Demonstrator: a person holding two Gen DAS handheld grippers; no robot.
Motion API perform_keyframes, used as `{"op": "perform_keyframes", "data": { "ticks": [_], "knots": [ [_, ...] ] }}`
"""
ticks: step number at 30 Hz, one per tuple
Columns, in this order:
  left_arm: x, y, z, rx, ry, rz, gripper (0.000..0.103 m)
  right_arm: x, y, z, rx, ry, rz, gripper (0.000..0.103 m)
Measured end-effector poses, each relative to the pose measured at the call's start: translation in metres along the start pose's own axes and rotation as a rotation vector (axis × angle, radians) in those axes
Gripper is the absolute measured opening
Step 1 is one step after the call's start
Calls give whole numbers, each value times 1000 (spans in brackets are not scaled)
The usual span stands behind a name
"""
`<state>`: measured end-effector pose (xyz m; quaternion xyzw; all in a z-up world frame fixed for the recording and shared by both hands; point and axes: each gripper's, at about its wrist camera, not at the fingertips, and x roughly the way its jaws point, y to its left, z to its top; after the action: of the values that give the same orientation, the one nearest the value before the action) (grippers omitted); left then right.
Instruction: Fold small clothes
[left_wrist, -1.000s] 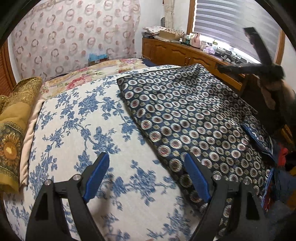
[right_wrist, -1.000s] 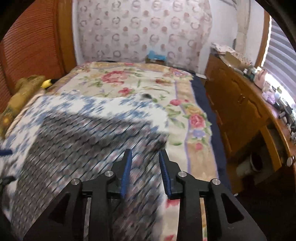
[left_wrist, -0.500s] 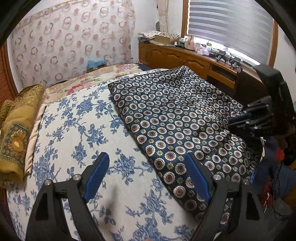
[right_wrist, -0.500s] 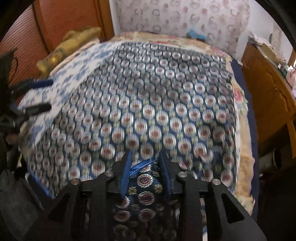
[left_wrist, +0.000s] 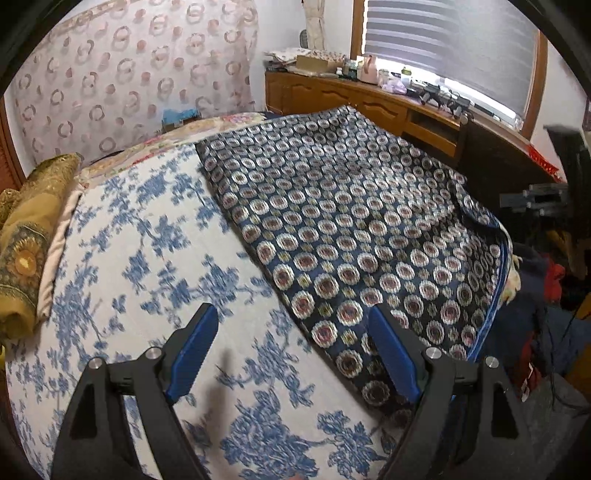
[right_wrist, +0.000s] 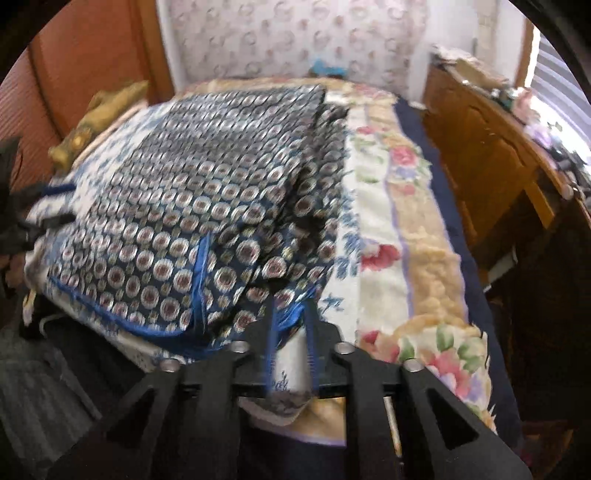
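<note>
Patterned garment (left_wrist: 351, 229): spread across frame centre on floral bedspread (left_wrist: 147, 258). Left gripper (left_wrist: 291, 336): fingers held wide apart, nothing between. Right gripper (right_wrist: 290, 314): fingers opening slightly, garment's blue-trimmed edge seen between them at lower centre.

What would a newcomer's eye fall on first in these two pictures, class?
First the dark blue cloth with round medallions, spread over the right half of the bed on a white sheet with blue flowers. Next the right gripper, its jaws opening, at the cloth's blue-trimmed near corner, and the left gripper, wide open over the sheet, holding nothing.
</note>
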<state>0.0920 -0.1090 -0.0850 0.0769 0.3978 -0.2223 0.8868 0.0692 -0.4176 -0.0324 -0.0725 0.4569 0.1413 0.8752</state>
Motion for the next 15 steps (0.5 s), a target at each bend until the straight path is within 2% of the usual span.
{"op": "perform_keyframes", "data": {
  "ticks": [3, 6, 11, 13, 15],
  "knots": [
    [3, -5, -5, 1, 15, -10, 84, -5, 9, 5, 22, -67, 34, 26],
    [4, -9, -8, 2, 23, -18, 84, 3, 33, 15, -11, -97, 43, 32],
    [5, -13, -15, -5, 31, -32, 84, 23, 60, 17, -73, -67, 19, 33],
    [5, -13, -17, -8, 32, -36, 84, 31, 65, 15, -99, -54, -16, 32],
    [5, -14, -18, -12, 36, -39, 84, 36, 62, 10, -104, -32, -25, 8]
  ]
}}
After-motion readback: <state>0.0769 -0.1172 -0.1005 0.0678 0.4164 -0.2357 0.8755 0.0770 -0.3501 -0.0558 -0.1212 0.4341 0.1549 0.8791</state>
